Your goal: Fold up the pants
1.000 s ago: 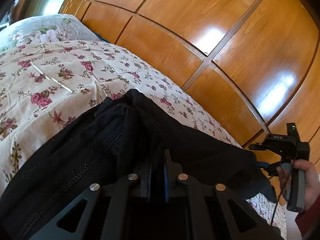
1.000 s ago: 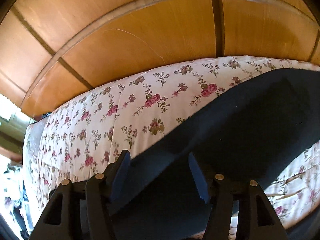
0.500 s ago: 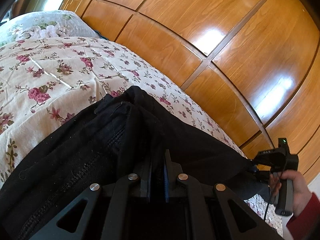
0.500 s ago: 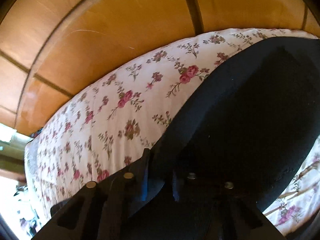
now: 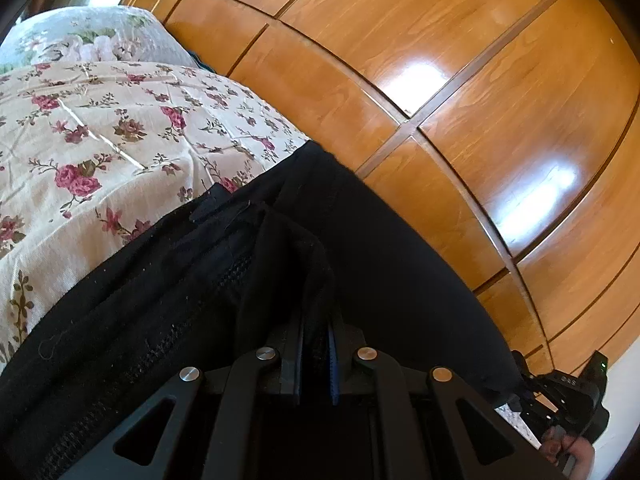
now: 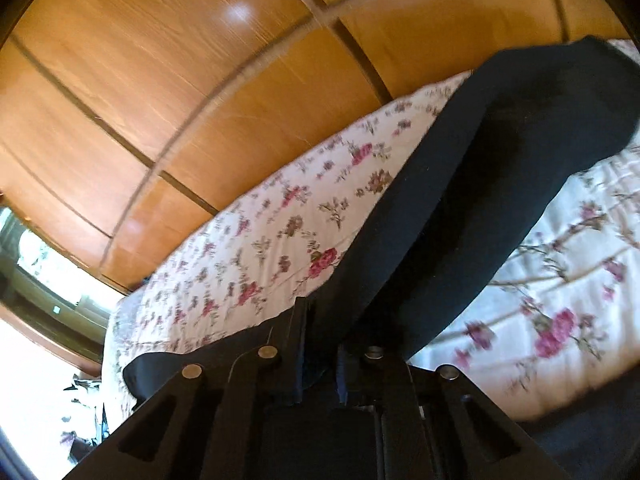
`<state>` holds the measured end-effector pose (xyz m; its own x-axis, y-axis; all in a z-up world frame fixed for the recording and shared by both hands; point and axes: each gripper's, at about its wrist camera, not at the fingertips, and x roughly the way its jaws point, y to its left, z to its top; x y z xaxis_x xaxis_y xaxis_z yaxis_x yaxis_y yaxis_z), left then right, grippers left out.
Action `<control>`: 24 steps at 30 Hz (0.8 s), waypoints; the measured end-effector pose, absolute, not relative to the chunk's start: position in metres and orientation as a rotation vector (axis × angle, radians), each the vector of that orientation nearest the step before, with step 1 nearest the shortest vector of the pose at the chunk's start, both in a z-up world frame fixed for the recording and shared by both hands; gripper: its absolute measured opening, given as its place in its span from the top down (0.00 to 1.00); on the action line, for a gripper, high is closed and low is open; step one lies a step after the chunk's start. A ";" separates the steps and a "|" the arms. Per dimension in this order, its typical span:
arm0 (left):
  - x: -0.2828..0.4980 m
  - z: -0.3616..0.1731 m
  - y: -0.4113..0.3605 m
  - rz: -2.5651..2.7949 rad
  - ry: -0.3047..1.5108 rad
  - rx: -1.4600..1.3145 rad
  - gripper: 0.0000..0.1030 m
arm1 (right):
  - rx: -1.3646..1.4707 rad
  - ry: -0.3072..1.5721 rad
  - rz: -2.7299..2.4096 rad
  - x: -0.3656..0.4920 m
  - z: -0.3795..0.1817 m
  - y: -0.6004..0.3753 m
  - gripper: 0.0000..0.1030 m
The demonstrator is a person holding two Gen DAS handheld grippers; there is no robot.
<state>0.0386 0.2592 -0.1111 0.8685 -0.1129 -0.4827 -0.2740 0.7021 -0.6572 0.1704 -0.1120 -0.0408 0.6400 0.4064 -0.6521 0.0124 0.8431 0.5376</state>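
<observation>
Black pants (image 5: 380, 248) lie stretched over a floral bedspread (image 5: 100, 140). My left gripper (image 5: 316, 320) is shut on the zipper end at the waist, with fabric bunched between its fingers. At the lower right of the left wrist view, the right gripper (image 5: 560, 396) holds the far end of the cloth. In the right wrist view the pants (image 6: 500, 152) run up and to the right from my right gripper (image 6: 322, 344). Its jaws are closing the last bit, pads pressing on the black fabric. That view is blurred by motion.
A glossy wooden wardrobe (image 5: 480, 80) stands close behind the bed and fills the top of both views (image 6: 160, 80). A floral pillow (image 5: 92, 36) lies at the head of the bed. A person's hand (image 5: 568, 452) grips the right tool. Bedspread (image 6: 260, 240) shows either side of the pants.
My right gripper went from open around the pant leg to shut on it, then swung sideways with the cloth. The pants now pull straighter. My left gripper kept its grip in place.
</observation>
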 end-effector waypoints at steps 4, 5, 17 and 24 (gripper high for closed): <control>0.026 -0.098 0.259 0.056 0.507 -0.787 0.91 | 0.477 0.785 0.281 0.146 -0.019 -0.109 0.89; 0.015 -0.090 0.259 0.047 0.468 -0.774 0.91 | 0.466 0.769 0.296 0.140 -0.014 -0.108 0.89; -0.067 -0.066 0.269 0.012 0.432 -0.747 0.91 | 0.469 0.819 0.378 0.069 -0.045 -0.117 0.89; -0.081 -0.099 0.261 0.040 0.579 -0.752 0.91 | 0.489 0.901 0.365 0.066 -0.069 -0.131 0.65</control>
